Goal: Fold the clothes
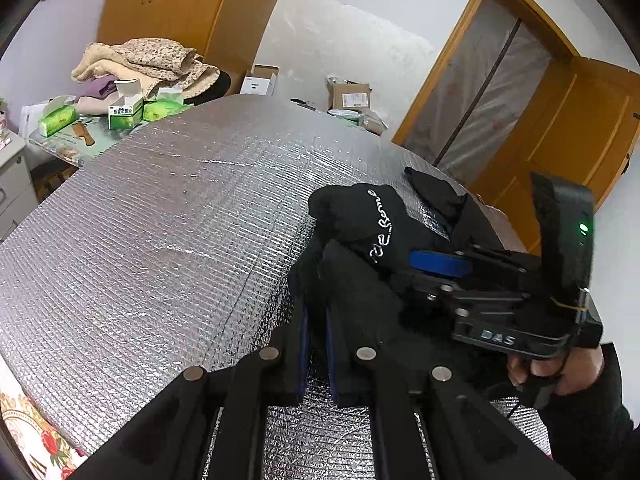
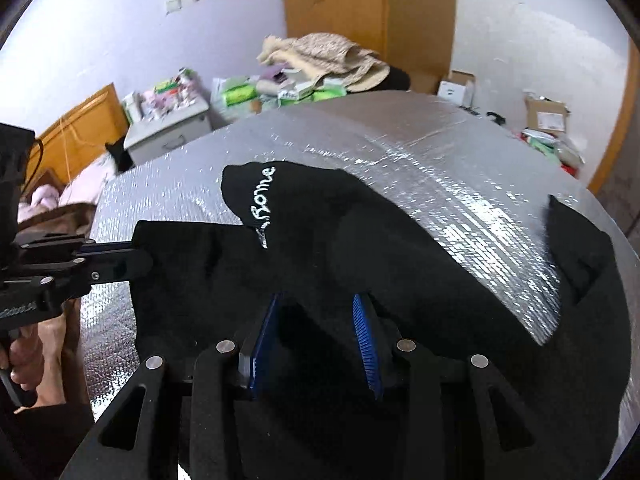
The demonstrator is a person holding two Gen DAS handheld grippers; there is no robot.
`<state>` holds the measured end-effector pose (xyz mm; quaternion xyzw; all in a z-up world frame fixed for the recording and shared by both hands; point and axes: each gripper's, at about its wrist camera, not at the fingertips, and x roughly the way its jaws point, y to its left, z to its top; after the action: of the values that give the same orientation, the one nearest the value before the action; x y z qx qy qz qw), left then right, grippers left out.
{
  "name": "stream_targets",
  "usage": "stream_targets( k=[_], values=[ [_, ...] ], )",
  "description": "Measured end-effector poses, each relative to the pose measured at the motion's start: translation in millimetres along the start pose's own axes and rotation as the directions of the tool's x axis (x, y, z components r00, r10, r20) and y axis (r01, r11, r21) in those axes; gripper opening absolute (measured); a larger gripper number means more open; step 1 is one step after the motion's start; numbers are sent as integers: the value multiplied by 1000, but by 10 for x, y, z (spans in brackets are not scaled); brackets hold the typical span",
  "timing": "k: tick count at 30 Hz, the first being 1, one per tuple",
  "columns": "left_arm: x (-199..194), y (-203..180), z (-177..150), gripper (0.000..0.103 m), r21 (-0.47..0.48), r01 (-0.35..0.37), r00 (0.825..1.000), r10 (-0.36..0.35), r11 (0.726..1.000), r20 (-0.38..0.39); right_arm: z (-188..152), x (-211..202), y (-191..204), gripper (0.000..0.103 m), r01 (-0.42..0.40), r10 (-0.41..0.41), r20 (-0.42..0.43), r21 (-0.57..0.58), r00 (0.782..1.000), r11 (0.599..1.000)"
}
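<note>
Now, left gripper (image 1: 316, 316) pinching black garment (image 2: 320, 240), right gripper (image 2: 320, 332) spread.

One black fabric garment (image 2: 400, 264) with white script lettering lies on my one table (image 1: 160, 216), covered in silver quilted foil. I hold two black grippers: left (image 1: 316, 320) and right (image 2: 316, 320), each with two blue-padded fingers. Behind: three green tissue packs (image 1: 58, 118), one green-and-white carton (image 1: 126, 114), two brown cardboard boxes (image 1: 350, 96).

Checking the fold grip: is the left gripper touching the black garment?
Touching. The right wrist view shows the left gripper with its fingers closed on the black garment's edge.
</note>
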<state>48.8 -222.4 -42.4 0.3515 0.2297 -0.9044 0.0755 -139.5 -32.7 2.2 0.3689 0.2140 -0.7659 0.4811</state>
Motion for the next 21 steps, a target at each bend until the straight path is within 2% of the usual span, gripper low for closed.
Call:
stream_targets(
  k=[1, 2, 3, 5, 7, 10, 12, 16, 18, 19, 20, 21],
  values=[
    [2, 3, -3, 8, 1, 2, 1000, -2, 1000, -1, 22, 38, -11, 39, 6, -6, -6, -4, 1000, 1000],
    [3, 13, -6, 8, 1, 4, 1000, -4, 1000, -2, 46, 67, -33, 21, 15, -16, -13, -3, 1000, 1000],
    [3, 24, -9, 8, 0, 6, 1000, -6, 1000, -3, 69, 96, -56, 10, 25, -25, -21, -2, 999, 1000],
    [4, 44, -16, 8, -2, 10, 1000, -10, 1000, -4, 124, 120, -106, 7, 36, -36, -16, 1, 999, 999],
    [12, 85, -29, 8, -10, 10, 1000, -10, 1000, -8, 229, 30, -194, 7, 70, -70, 38, 19, 997, 997],
    [35, 145, -52, 8, -23, 9, 1000, -10, 1000, -17, 407, -166, -459, 7, 113, -127, 118, 124, 985, 986],
    [52, 179, -64, 8, -27, 10, 1000, -11, 1000, -24, 484, -199, -600, 9, 129, -152, 128, 166, 980, 978],
    [99, 222, -78, 8, -36, 9, 999, -11, 999, -40, 621, -144, -843, 14, 186, -204, 88, 178, 975, 966],
    [111, 232, -78, 8, -39, 12, 999, -14, 999, -43, 646, -100, -995, 23, 154, -168, 59, 199, 984, 968],
    [112, 229, -78, 8, -39, 14, 999, -15, 999, -43, 656, -80, -1061, 33, 135, -147, 48, 206, 988, 969],
    [119, 233, -77, 8, -38, 15, 999, -17, 999, -44, 656, -70, -1082, 37, 107, -118, 46, 193, 992, 975],
    [126, 237, -76, 8, -37, 17, 999, -18, 999, -45, 653, -56, -1073, 37, 95, -102, 35, 168, 994, 981]
  ],
)
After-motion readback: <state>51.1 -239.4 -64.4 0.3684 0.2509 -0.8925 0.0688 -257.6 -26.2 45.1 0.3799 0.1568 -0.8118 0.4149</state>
